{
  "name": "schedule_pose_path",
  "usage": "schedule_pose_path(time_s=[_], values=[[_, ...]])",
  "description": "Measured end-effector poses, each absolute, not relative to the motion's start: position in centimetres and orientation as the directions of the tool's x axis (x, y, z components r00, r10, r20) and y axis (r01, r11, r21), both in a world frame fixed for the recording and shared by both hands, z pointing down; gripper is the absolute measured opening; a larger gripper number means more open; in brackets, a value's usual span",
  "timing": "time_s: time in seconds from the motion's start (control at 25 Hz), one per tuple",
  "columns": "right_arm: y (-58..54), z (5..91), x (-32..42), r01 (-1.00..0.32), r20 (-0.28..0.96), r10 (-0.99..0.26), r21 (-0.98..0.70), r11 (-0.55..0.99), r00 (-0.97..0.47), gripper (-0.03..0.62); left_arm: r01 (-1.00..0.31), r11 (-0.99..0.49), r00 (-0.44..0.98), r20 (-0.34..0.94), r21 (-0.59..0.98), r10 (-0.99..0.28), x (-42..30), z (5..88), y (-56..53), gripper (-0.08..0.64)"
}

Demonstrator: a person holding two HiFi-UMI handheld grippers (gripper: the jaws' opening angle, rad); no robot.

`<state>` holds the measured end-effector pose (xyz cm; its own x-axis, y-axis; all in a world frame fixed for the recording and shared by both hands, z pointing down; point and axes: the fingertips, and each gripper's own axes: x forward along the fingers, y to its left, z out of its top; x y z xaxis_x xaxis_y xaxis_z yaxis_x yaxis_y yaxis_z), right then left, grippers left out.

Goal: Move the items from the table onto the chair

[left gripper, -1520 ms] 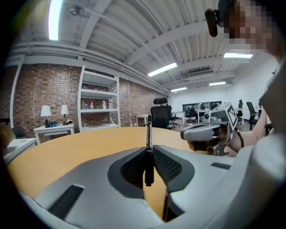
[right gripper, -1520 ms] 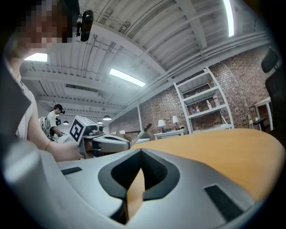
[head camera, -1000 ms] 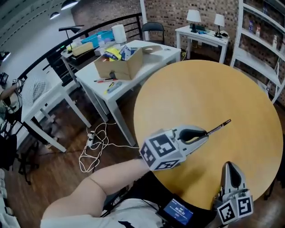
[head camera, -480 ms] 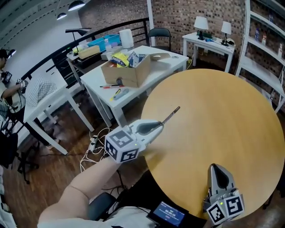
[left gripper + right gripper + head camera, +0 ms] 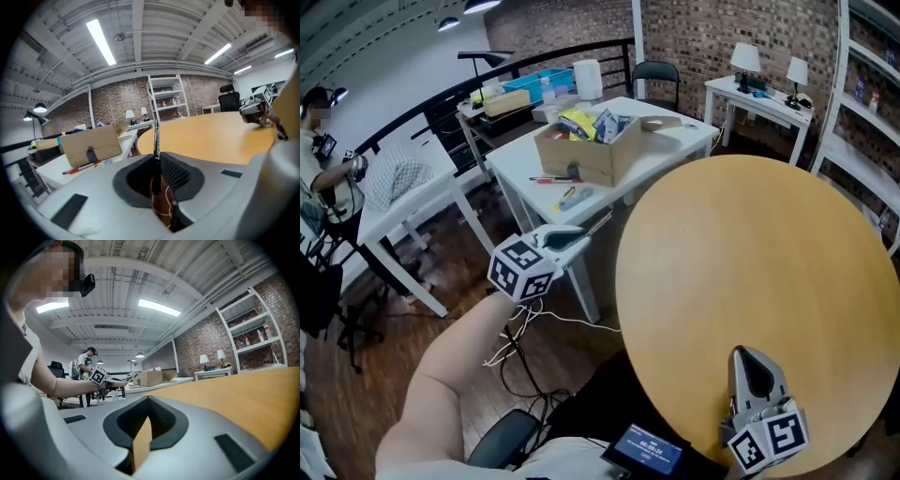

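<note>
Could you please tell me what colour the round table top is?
A plain light yellowish tan; the round table shows best in the head view.

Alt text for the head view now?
The left gripper holds a thin black stick past the round wooden table's left edge, towards a white table with a cardboard box. The right gripper, empty, is at the round table's near edge.

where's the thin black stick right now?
Head view, left side: the thin black stick is clamped in the left gripper, off the left edge of the round table, above the floor, its tip toward the white table.
</note>
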<state>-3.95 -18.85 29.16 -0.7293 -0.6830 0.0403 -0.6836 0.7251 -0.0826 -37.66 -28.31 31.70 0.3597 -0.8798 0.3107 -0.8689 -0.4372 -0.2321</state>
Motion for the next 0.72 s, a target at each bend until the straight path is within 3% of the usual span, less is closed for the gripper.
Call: schedule_pose_path(time_s=[0.4,0.72], values=[[-18.7,28.9,-4.7,-0.681,0.043,-0.680,-0.077,0.728,-0.732,0.008,-0.767,-0.385,0.049,0.552,-0.513,-0.832,-50.5,33.1,-33.9,0.049],[-18.8,28.8,-3.5,-0.704,0.048,-0.703,-0.080,0.706,-0.710,0.008,-0.778,-0.318,-0.138,0.641,-0.541,-0.755,-55.6,33.0,-37.8,0.051]])
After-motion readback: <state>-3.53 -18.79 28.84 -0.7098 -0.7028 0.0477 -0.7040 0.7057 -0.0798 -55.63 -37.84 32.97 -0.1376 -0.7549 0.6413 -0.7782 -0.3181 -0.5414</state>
